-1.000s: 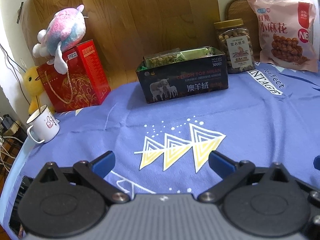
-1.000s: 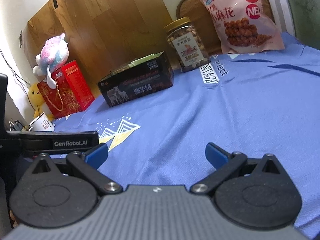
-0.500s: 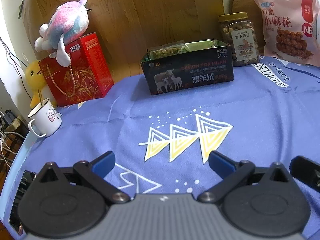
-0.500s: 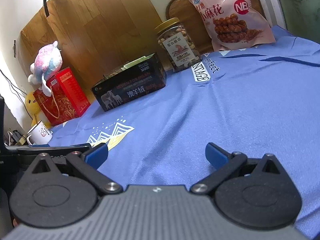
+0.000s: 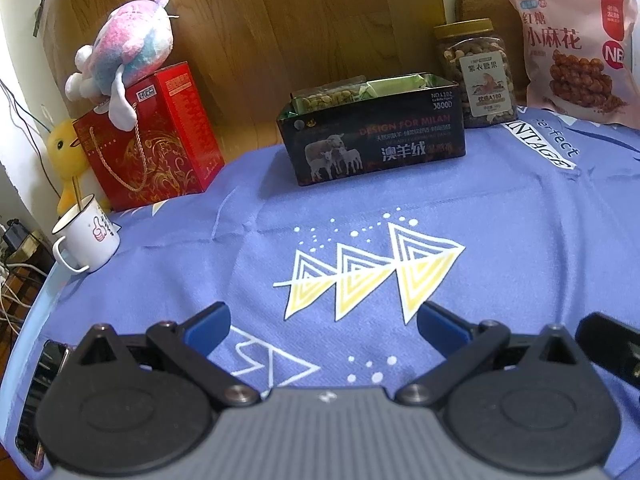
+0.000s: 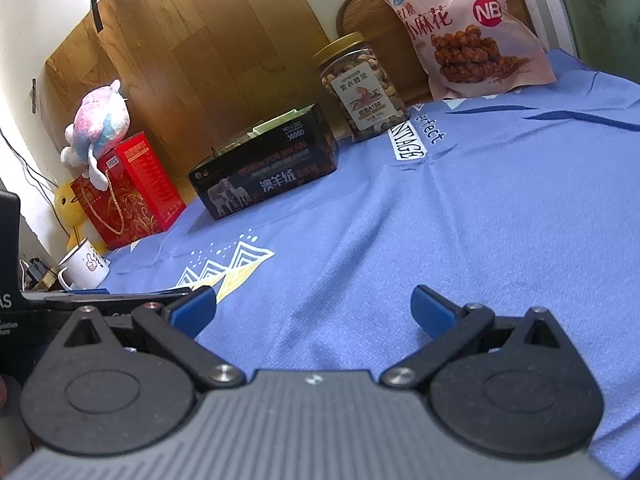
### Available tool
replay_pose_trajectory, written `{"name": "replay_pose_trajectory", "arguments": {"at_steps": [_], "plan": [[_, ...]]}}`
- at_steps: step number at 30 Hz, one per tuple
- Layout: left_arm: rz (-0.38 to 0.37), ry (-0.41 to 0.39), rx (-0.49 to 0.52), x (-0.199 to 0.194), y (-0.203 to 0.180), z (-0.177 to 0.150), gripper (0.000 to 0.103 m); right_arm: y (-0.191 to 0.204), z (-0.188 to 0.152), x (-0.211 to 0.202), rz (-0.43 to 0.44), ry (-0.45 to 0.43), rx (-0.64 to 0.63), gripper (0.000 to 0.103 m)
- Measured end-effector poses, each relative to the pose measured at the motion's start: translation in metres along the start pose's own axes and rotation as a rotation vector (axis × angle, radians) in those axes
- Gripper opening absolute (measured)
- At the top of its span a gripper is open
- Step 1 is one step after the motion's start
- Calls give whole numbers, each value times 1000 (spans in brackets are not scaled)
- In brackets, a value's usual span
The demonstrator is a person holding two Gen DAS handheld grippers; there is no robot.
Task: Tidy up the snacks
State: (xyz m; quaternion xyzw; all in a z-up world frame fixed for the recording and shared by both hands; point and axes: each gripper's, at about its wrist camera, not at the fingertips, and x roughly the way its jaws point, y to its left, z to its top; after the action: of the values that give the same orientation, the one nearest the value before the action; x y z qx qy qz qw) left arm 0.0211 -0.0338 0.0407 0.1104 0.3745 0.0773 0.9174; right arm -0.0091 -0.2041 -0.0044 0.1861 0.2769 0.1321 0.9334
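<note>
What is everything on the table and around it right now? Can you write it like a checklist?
Surface: blue cloth with triangle print, slightly wrinkled.
Job's things: black box open, snack packets inside; nut jar lidded, just right of it; pink snack bag upright at the back.
Clutter: red gift box with plush toy on top; yellow duck toy; white mug at the left edge.
Grippers: left gripper and right gripper both open, fingers empty, above the cloth.
Cables: wires off the table's left side.
Surroundings: wooden board against the wall.
</note>
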Motion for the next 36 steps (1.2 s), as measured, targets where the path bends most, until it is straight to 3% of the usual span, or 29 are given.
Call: {"name": "replay_pose_trajectory", "arguments": {"at_steps": [36], "plan": [[-44, -6, -51, 3, 10, 6, 103, 10, 3, 2, -45, 22, -57, 103]]}}
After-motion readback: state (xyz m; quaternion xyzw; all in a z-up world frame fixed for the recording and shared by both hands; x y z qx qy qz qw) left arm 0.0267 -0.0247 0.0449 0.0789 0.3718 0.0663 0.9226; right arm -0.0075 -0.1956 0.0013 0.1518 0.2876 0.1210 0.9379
